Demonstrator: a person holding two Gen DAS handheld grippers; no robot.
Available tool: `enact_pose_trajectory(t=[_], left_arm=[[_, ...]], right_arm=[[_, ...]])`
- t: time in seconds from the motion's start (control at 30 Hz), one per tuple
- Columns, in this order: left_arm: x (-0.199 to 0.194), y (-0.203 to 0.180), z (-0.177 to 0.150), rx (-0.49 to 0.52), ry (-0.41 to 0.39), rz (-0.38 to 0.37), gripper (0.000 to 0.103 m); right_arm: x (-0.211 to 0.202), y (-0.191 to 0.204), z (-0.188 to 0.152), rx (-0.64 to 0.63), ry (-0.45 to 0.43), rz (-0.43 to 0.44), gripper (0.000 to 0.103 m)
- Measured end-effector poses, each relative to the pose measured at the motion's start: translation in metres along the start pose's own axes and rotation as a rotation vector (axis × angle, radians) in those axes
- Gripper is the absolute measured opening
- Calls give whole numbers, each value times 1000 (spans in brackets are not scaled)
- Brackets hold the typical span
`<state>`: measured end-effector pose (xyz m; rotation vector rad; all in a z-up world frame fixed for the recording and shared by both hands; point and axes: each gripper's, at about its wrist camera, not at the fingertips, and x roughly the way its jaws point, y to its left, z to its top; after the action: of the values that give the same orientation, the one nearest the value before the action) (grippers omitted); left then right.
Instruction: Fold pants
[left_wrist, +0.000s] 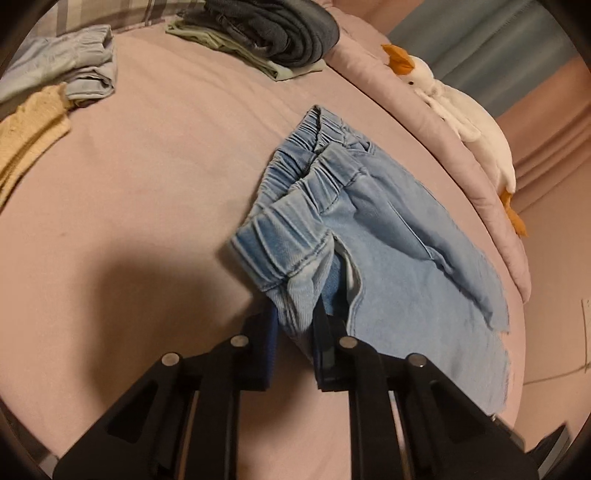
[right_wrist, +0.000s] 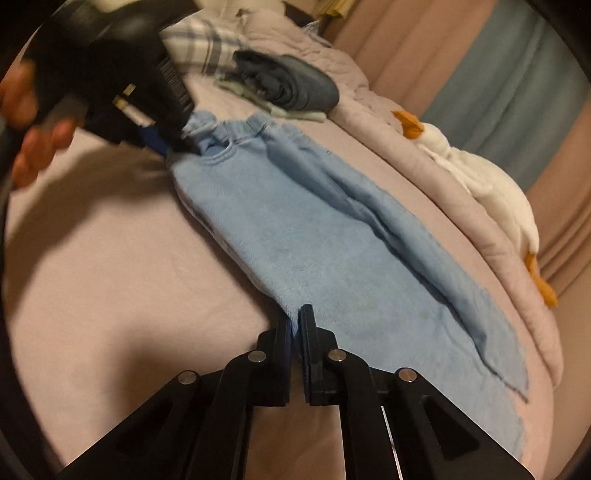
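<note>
Light blue denim pants (right_wrist: 314, 240) with an elastic waistband lie on the pink bed, folded lengthwise, legs running to the lower right. In the left wrist view the waistband (left_wrist: 295, 206) is bunched and lifted. My left gripper (left_wrist: 295, 325) is shut on the pants' waist corner; it also shows in the right wrist view (right_wrist: 173, 146), held by a hand. My right gripper (right_wrist: 294, 325) is shut on the pants' near edge, about mid-length.
The pink bed sheet (left_wrist: 147, 166) spreads to the left. A stack of folded dark and green clothes (left_wrist: 266, 33) sits at the far side, grey and yellow garments (left_wrist: 55, 74) at the far left. A white plush duck (left_wrist: 472, 122) lies along the right edge.
</note>
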<state>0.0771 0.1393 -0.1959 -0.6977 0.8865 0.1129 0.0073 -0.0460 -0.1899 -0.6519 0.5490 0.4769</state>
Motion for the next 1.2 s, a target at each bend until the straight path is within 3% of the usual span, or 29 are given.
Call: enact_pose_trajectory(t=[0.1,0.17,0.23,0.27,0.3,0.37,0.4,0.47,0.53,0.67,0.77,0.87,1.0,1.07,1.2], left_arm=[[-2,3,-5,24,-16,37,18],[8,4,-3,21,14,67,29],[5,5,-3,33,27,75,33],[-5,1,-1,64,15,96,40],[-14,-4,0,105,-13,121,48],[-33,-17,-3,214,-106,191,54],[-43,-25,-4,275,-160,226,60],[-51,-39,-8,346,-216,231,63],[-51,-53,-10,395,-232,180,65],[-31,-84,-20,454,-188,101,73],[-4,-113,-23,532,-171,100,74],[26,-129,-27,616,-140,152,74],[60,-114,-34,674,-2,223,74],[54,-104,-42,702,0,193,74],[38,-86,-57,701,11,197,76]], right_arm=[[0,9,0,9,14,30,5],[7,21,-4,-31,37,24,6],[13,18,-4,-4,47,35,9],[11,13,-1,18,61,38,10],[7,5,1,52,70,64,19],[-17,-23,1,181,23,186,26],[-23,-30,0,213,11,195,33],[-33,-52,-3,257,27,87,35],[-33,-69,-2,277,41,-28,36],[-28,-96,-13,411,65,-111,45],[-18,-110,-28,485,108,-155,46],[-3,-123,-41,535,145,-170,46],[14,-137,-70,596,248,-166,46],[18,-130,-86,601,297,-137,46],[1,-120,-99,624,289,-126,46]])
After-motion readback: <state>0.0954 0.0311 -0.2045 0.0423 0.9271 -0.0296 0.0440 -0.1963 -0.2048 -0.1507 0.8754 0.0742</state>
